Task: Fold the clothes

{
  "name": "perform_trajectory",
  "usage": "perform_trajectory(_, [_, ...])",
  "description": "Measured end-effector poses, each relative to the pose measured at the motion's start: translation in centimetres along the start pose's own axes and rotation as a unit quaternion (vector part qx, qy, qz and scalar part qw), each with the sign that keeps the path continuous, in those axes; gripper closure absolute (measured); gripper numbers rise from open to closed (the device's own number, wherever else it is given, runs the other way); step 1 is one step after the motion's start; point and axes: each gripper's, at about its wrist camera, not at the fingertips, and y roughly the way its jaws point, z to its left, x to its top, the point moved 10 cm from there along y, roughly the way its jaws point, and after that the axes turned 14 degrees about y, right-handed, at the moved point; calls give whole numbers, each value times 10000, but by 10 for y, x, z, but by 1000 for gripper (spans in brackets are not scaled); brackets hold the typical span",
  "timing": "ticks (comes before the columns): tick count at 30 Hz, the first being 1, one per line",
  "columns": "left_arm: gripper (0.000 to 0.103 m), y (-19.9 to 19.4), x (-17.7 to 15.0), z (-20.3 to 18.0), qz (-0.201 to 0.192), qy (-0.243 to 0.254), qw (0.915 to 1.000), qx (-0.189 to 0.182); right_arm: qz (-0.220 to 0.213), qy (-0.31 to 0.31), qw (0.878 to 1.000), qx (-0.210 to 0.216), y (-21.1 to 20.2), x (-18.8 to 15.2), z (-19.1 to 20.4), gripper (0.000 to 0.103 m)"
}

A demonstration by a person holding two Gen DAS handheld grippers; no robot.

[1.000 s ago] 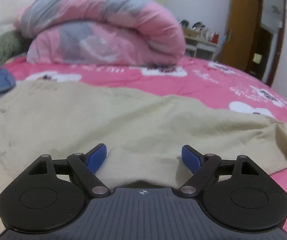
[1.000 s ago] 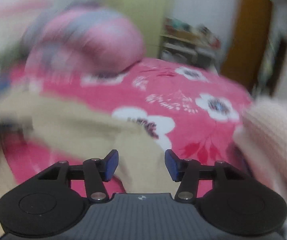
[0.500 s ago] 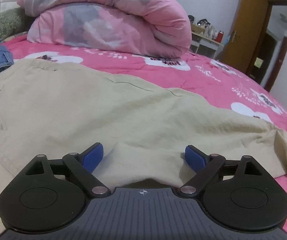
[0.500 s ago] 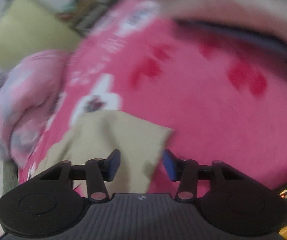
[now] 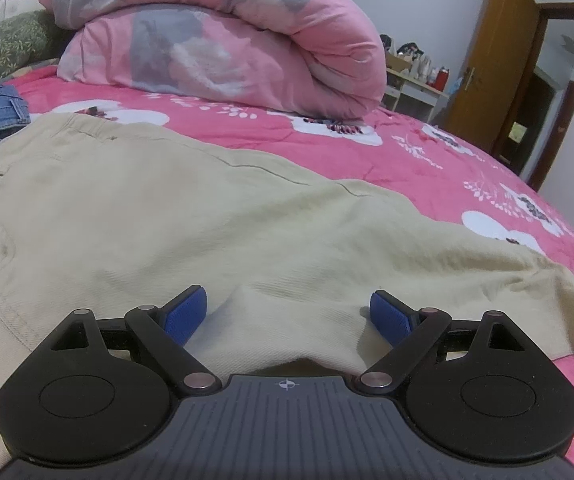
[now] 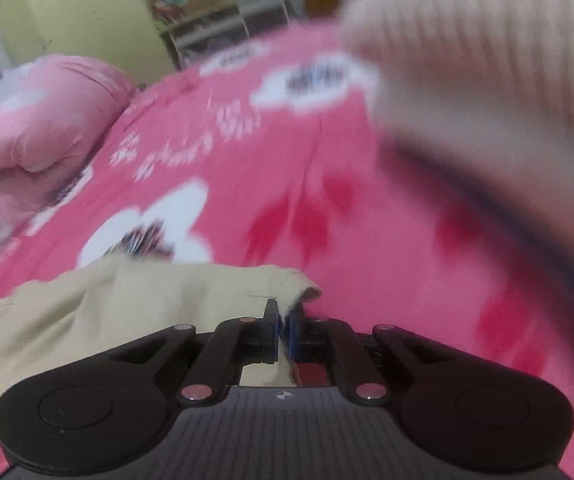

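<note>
Beige trousers [image 5: 191, 216] lie on the pink bed [image 5: 427, 160]; my right gripper [image 6: 285, 320] pinches their hem at twelve o'clock, my left gripper [image 5: 287, 314] jaws wide over them.

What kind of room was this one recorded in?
Most likely a bedroom: khaki trousers lie on a bed with a pink floral bedspread, a rolled quilt behind and a cluttered dresser by the door.

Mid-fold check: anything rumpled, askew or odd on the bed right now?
Mostly tidy. The beige trousers lie spread on the pink bedspread, but their right end is bunched and wrinkled. The right tongs are shut on that cuff, lifting a crumpled corner. The left tongs stand open over a small ridge of cloth.
</note>
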Motion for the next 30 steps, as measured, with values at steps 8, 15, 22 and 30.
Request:
perform_trajectory(8, [13,-1,0,0,4,-9,10000,-4,-408,-1580,9793,-1199,42,62,14,99])
perform_trajectory(15, [13,-1,0,1,13,-22,10000,-16,-135,-1808,9663,-1825,103,49,-9,93])
perform_trajectory(22, [13,-1,0,0,12,-26,10000,-13,-451,-1298,9741,-1798,66,53,-25,68])
perform_trajectory(30, [13,-24,15,-21,-599,693,9956,180,450,1099,9927,217,-40,-5,-14,64])
